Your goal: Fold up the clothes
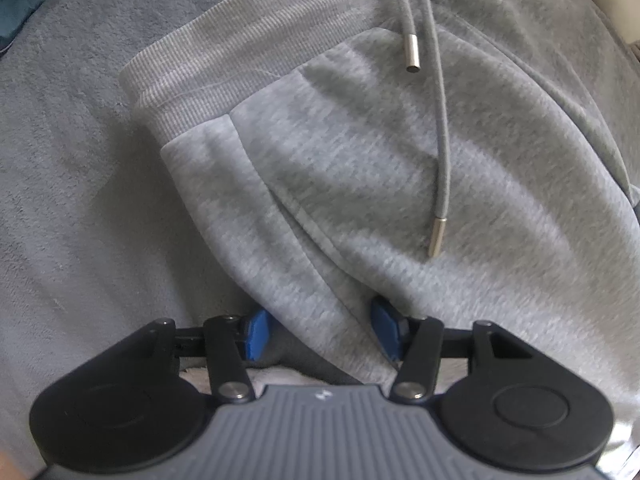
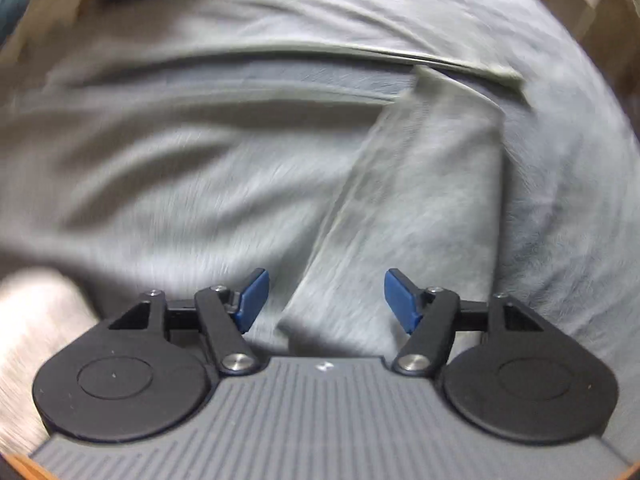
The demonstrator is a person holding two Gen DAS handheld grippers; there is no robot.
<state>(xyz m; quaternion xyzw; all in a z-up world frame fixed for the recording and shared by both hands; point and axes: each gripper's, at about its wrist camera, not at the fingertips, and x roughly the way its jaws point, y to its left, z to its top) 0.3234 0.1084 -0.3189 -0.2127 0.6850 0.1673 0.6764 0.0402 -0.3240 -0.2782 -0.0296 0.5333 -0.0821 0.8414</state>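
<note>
Left gripper (image 1: 320,330) and right gripper (image 2: 326,300), jaws apart, straddled grey sweatpants (image 1: 360,160); gripping deep suited a flat fold.

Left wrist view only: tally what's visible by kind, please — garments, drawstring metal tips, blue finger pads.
Grey sweatpants: 1
Metal drawstring tips: 2
Blue finger pads on the left gripper: 2
Total: 5
</note>
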